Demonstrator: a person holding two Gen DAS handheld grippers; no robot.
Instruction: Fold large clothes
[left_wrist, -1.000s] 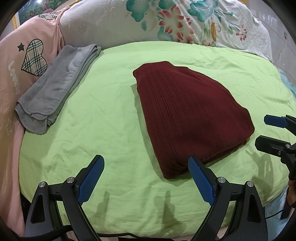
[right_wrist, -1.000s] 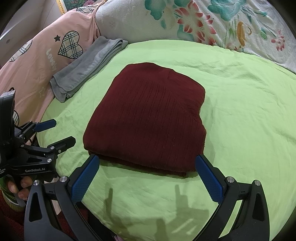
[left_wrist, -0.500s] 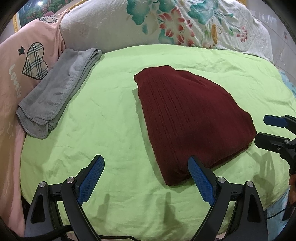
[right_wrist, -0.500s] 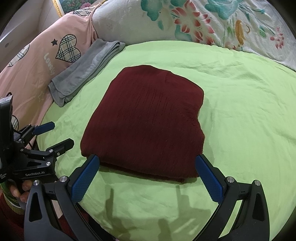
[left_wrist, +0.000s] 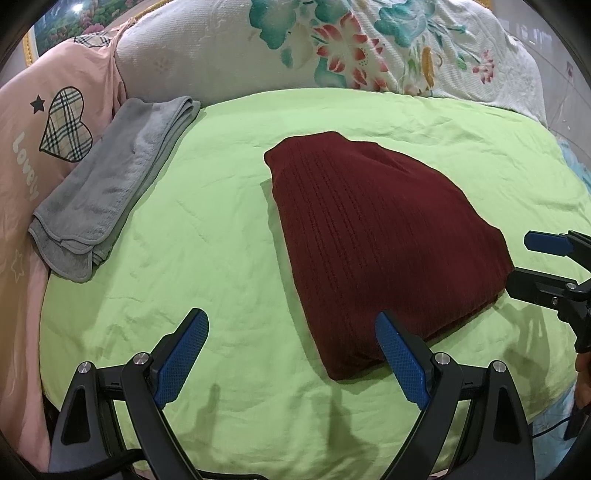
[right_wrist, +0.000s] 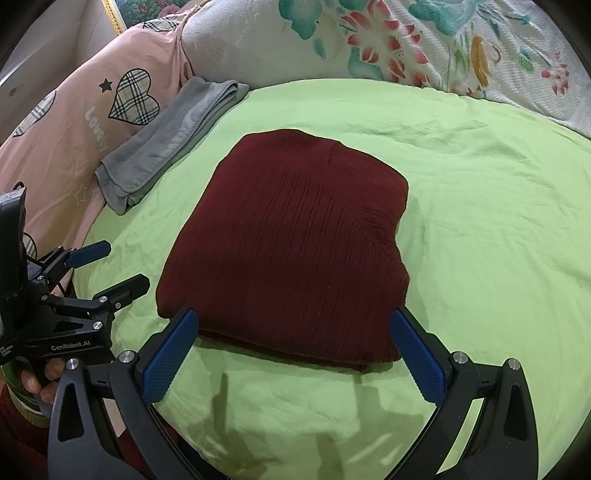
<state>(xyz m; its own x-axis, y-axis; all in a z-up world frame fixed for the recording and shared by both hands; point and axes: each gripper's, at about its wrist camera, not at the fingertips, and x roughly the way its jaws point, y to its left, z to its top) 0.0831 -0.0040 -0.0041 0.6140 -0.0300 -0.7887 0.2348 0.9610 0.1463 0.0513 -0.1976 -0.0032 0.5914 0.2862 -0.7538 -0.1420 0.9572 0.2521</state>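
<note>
Fingers: left gripper (left_wrist: 291, 360) spread wide, empty; right gripper (right_wrist: 293, 354) also wide, empty, hovering at the near edge of the sweater.
Sweater: dark red ribbed sweater (right_wrist: 291, 247), folded into a block, lying mid-bed on the green sheet (right_wrist: 480, 221).
Left wrist view only: the right gripper's blue-tipped fingers (left_wrist: 546, 242) just beside the sweater's right edge.
Right wrist view only: a hand (right_wrist: 35, 380) gripping the left gripper's handle at near left.
Surface: bed; folded grey towel (left_wrist: 110, 195) far left, well apart from the sweater.
Room: pink heart-print bedding (left_wrist: 44, 122) left; floral quilt (left_wrist: 351, 48) at the far side.
</note>
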